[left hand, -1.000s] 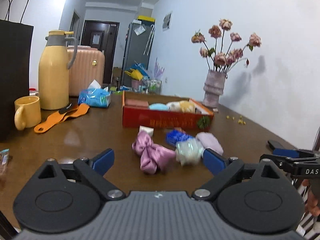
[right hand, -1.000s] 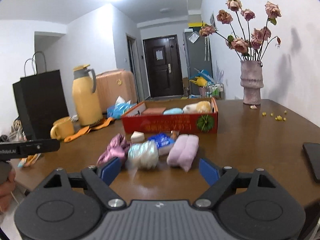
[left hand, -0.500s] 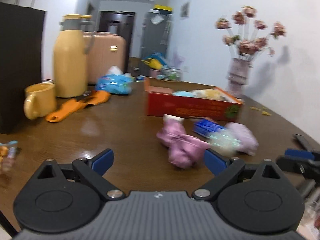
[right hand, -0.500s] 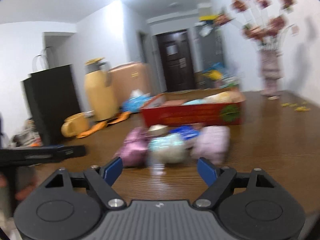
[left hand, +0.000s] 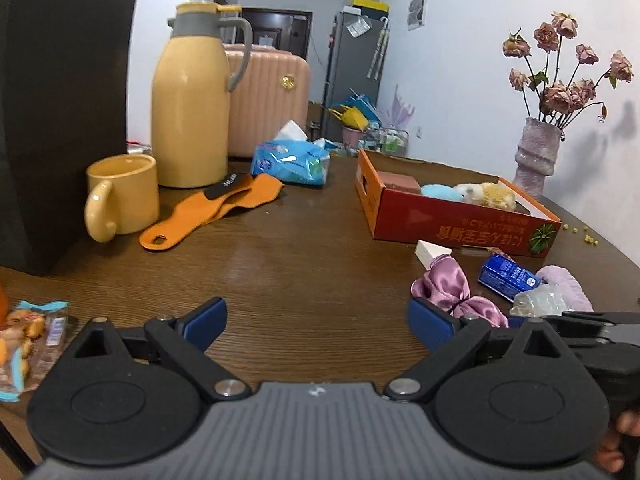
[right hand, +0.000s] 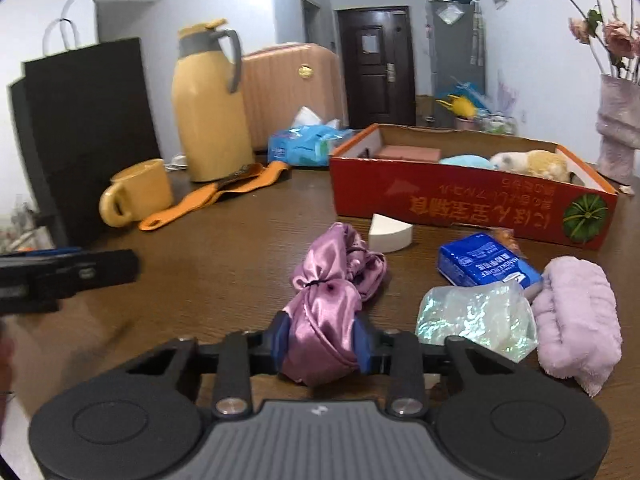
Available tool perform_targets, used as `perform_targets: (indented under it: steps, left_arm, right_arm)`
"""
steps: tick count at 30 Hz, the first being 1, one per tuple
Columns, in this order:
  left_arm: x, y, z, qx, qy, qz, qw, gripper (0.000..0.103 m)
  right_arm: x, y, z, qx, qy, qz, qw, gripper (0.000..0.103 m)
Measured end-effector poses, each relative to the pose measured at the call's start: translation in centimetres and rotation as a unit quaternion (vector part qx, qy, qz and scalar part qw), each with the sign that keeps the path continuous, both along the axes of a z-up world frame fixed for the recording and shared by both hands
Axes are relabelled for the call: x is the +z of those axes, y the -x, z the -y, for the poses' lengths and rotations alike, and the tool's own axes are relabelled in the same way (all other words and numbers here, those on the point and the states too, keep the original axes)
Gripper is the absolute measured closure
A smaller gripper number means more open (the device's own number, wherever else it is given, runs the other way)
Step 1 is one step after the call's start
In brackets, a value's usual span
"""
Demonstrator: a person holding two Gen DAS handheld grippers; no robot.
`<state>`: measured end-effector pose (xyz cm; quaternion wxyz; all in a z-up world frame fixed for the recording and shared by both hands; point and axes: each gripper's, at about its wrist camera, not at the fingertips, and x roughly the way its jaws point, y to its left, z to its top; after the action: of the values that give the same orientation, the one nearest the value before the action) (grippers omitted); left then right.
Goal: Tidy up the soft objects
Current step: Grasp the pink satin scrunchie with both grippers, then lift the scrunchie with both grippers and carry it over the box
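Observation:
My right gripper (right hand: 320,340) is shut on the near end of a pink satin bow (right hand: 332,280), which lies on the wooden table; the bow also shows in the left wrist view (left hand: 452,292). Beside it lie an iridescent bag (right hand: 476,316), a lilac fluffy cloth (right hand: 576,320), a blue tissue pack (right hand: 484,264) and a white sponge wedge (right hand: 390,234). The red box (right hand: 460,204) behind holds a blue and a yellow plush toy. My left gripper (left hand: 316,320) is open and empty over bare table, left of the bow.
A yellow jug (left hand: 192,100), yellow mug (left hand: 124,196), orange strap (left hand: 212,208), blue wipes pack (left hand: 292,160) and black paper bag (left hand: 60,120) stand at the left. A vase of dried roses (left hand: 536,160) stands at the back right. Snack packets (left hand: 28,340) lie near the left edge.
My right gripper moved left and forward to the pink bow and closed on it. My left gripper swung left, so the soft objects now sit at its right.

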<state>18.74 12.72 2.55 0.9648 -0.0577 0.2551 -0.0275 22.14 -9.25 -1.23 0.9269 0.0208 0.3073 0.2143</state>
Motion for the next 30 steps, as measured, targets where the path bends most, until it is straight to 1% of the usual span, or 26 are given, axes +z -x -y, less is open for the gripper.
perform_targets:
  steps: [2, 3, 4, 5, 6, 7, 8, 10, 11, 13, 15, 16, 17, 19, 20, 21, 22, 25, 27, 30]
  left_arm:
    - [0.0, -0.4, 0.2, -0.025, 0.018, -0.001, 0.9995, 0.004]
    - [0.0, -0.5, 0.4, -0.039, 0.032, -0.002, 0.9987, 0.004]
    - [-0.1, -0.8, 0.7, -0.063, 0.052, -0.006, 0.9966, 0.004]
    - [-0.2, -1.1, 1.0, -0.083, 0.069, -0.01, 0.9941, 0.004]
    - [-0.4, -1.5, 1.5, -0.099, 0.082, -0.016, 0.9916, 0.004]
    - [-0.5, -2.0, 2.2, -0.115, 0.095, -0.024, 0.9885, 0.004]
    - [-0.6, -2.5, 2.9, -0.128, 0.103, -0.032, 0.9858, 0.004]
    - [-0.9, -3.3, 4.2, -0.145, 0.115, -0.047, 0.9817, 0.005]
    - [-1.1, -3.6, 4.7, -0.152, 0.118, -0.054, 0.9798, 0.007]
    - [-1.6, -4.0, 5.3, -0.159, 0.12, -0.065, 0.9778, 0.016]
    - [-2.2, -4.2, 5.5, -0.164, 0.124, -0.077, 0.9756, 0.039]
    - [-2.5, -4.3, 5.7, -0.166, 0.13, -0.087, 0.9736, 0.046]
    - [-2.9, -4.2, 5.9, -0.17, 0.133, -0.098, 0.9715, 0.057]
    - [-3.4, -3.6, 6.1, -0.166, 0.135, -0.103, 0.9714, 0.061]
    - [-3.5, -3.1, 6.1, -0.161, 0.133, -0.1, 0.9727, 0.064]
    - [-3.6, -2.6, 6.1, -0.158, 0.132, -0.099, 0.9736, 0.067]
    - [-3.6, -2.2, 6.0, -0.155, 0.132, -0.097, 0.9743, 0.068]
    - [-3.7, -1.0, 5.7, -0.157, 0.132, -0.096, 0.9739, 0.072]
    - [-3.8, -0.3, 5.9, -0.161, 0.132, -0.095, 0.9735, 0.076]
    - [-3.8, 0.9, 6.3, -0.165, 0.131, -0.09, 0.9734, 0.081]
  right_arm:
    - [0.4, 1.5, 1.3, 0.057, -0.01, 0.001, 0.998, 0.077]
    - [0.6, 2.5, 2.1, 0.088, -0.008, -0.001, 0.996, 0.077]
    - [0.7, 3.0, 2.8, 0.104, -0.001, -0.003, 0.995, 0.077]
    - [0.7, 3.8, 3.7, 0.11, 0.007, -0.001, 0.994, 0.072]
    - [0.7, 4.4, 4.8, 0.099, 0.012, 0.002, 0.995, 0.067]
    - [0.8, 4.8, 5.7, 0.081, 0.016, 0.004, 0.997, 0.056]
    - [1.0, 5.0, 6.6, 0.056, 0.023, 0.008, 0.998, 0.05]
    - [1.2, 5.4, 8.2, 0.01, 0.026, 0.011, 1.0, 0.05]
    - [1.4, 5.6, 8.8, -0.004, 0.015, 0.012, 1.0, 0.05]
    - [1.6, 5.9, 10.0, -0.017, -0.034, 0.009, 0.999, 0.05]
    - [1.2, 5.6, 10.6, -0.021, -0.094, -0.014, 0.995, 0.05]
    - [0.7, 5.2, 10.7, -0.025, -0.119, -0.024, 0.992, 0.05]
    - [0.2, 4.8, 10.7, -0.033, -0.13, -0.033, 0.99, 0.05]
    - [-0.8, 4.1, 9.7, -0.044, -0.125, -0.043, 0.99, 0.051]
    - [-1.2, 3.9, 9.2, -0.04, -0.124, -0.046, 0.99, 0.061]
    - [-1.5, 3.8, 9.0, -0.035, -0.13, -0.046, 0.99, 0.068]
    - [-1.7, 3.8, 8.8, -0.031, -0.136, -0.044, 0.989, 0.07]
    - [-1.7, 4.7, 8.0, -0.02, -0.109, -0.031, 0.993, 0.071]
    - [-1.7, 5.2, 7.9, -0.019, -0.103, -0.03, 0.994, 0.072]
    - [-1.7, 6.6, 7.8, -0.023, -0.098, -0.022, 0.995, 0.076]
